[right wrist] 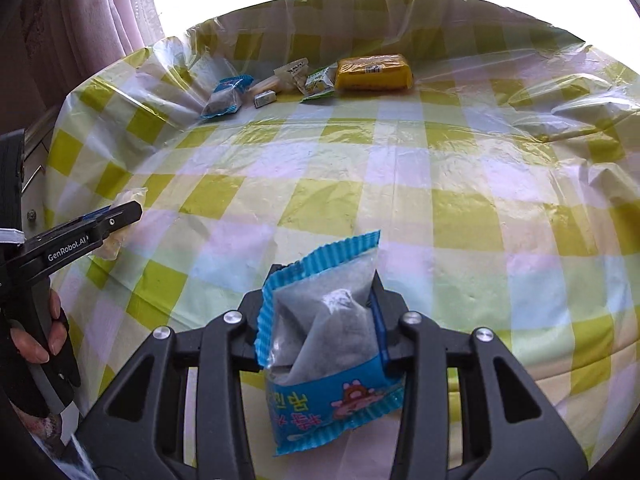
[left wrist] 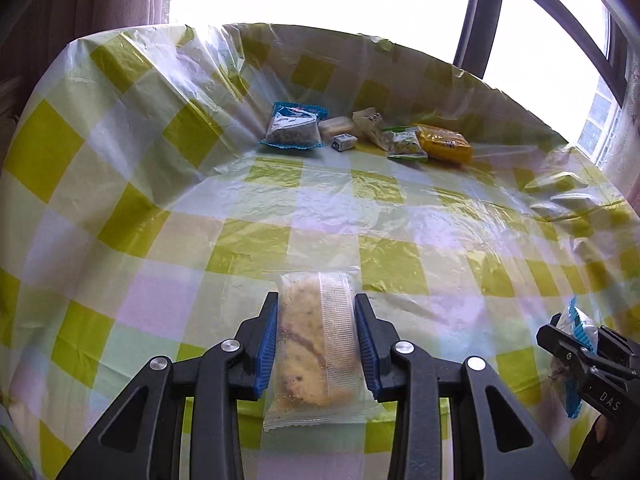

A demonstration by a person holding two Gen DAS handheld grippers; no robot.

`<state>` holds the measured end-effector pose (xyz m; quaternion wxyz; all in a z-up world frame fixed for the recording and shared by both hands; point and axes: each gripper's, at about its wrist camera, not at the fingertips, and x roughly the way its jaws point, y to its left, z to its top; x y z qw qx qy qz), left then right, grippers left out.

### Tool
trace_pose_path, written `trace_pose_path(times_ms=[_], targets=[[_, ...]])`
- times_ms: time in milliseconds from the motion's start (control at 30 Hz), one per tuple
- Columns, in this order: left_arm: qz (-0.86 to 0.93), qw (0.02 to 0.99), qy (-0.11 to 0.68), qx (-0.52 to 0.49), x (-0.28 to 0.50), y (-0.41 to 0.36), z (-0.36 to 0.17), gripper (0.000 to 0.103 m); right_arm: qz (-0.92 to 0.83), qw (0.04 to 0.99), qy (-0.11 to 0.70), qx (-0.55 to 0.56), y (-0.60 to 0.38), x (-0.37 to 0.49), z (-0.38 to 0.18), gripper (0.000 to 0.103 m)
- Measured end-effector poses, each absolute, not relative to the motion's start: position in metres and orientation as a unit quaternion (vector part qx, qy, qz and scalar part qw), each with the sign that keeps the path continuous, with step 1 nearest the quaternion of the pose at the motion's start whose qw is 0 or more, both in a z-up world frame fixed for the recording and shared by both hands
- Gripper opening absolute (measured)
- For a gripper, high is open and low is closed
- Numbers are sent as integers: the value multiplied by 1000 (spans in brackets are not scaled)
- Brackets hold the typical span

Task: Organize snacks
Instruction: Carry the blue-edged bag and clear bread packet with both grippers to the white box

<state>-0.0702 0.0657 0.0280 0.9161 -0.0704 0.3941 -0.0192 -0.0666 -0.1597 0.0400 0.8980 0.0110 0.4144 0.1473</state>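
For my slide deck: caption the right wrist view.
Right gripper grips a blue snack packet above the checked tablecloth.

Bright daylight floods through the dark-framed window (left wrist: 472, 12) behind the tabletop (left wrist: 280, 200), pink curtains (right wrist: 100, 12) hanging left of it.

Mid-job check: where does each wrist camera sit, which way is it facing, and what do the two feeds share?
Left wrist: rides the left gripper, looking down its fingers across the checked tablecloth; jaws clamp a clear-wrapped pastry; right gripper shows at the right edge.
Right wrist: rides the right gripper, same heading; jaws clamp a blue snack packet; left gripper and a gloved hand at left.
Shared: the far snack row, with the yellow pack.
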Motion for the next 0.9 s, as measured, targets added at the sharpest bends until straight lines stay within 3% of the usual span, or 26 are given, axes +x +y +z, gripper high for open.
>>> trace_pose_path(times_ms=[400,900], targets=[[-83,921,378,-37,-135,11,52,37,167,908,385,-2,-195,-138,70,43],[-194,896,391,82,-182,-109,43,37,134,921,365,38,-273,-194,73,43]])
